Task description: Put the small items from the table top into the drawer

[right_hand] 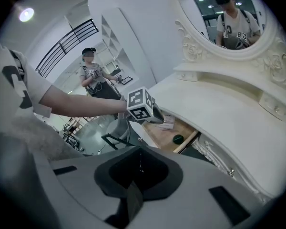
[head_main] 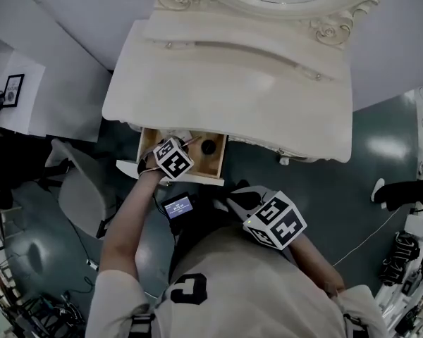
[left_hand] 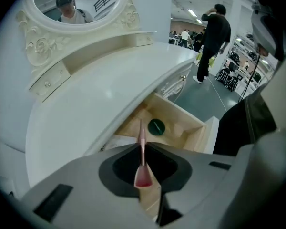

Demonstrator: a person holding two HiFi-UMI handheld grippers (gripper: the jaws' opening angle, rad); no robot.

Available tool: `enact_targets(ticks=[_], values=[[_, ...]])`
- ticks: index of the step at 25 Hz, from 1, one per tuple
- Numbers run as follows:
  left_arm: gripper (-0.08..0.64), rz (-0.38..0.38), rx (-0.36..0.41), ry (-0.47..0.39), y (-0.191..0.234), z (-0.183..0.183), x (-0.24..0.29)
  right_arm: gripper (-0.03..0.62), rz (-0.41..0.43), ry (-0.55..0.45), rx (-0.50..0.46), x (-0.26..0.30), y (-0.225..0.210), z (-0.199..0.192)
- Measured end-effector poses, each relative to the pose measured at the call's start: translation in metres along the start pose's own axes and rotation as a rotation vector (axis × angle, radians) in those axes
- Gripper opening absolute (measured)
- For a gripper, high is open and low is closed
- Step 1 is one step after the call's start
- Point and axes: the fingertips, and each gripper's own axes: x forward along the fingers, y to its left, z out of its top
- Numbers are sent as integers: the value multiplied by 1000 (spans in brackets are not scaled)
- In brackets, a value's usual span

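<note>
Hanging back by the person's torso, the right gripper has its jaws together with nothing between them, and it takes no part in the work.

Farther out and to the left, the left gripper is clamped on a slim pink stick. Its pointed end sticks out ahead of the jaws and aims into the open wooden drawer. The gripper hovers at the drawer's near edge, so the stick is above the drawer and not yet in it. A dark green round item already lies on the drawer floor, just beyond the stick's tip.

The main risk, as I judge it, is the release. The stick is thin and held only near one end, so it could pivot in the pads. If it is let go from here it could strike the drawer's front rim and tip out onto the floor. Pushed farther in, its point could catch the overhanging edge of the white table top, which covers the drawer's far part.

Beyond that stands the ornate mirror.
</note>
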Motion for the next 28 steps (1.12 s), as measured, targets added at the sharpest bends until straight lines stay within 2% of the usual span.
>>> enact_targets(ticks=[8, 15, 28], values=[[92, -40, 22, -5, -2, 5, 21, 28, -23, -3, 49, 7, 0, 5], [92, -24, -12, -19, 8, 4, 33, 28, -3, 30, 47, 20, 0, 4], [92, -15, -36, 34, 21, -17, 51, 28, 5, 48, 72, 25, -7, 3]])
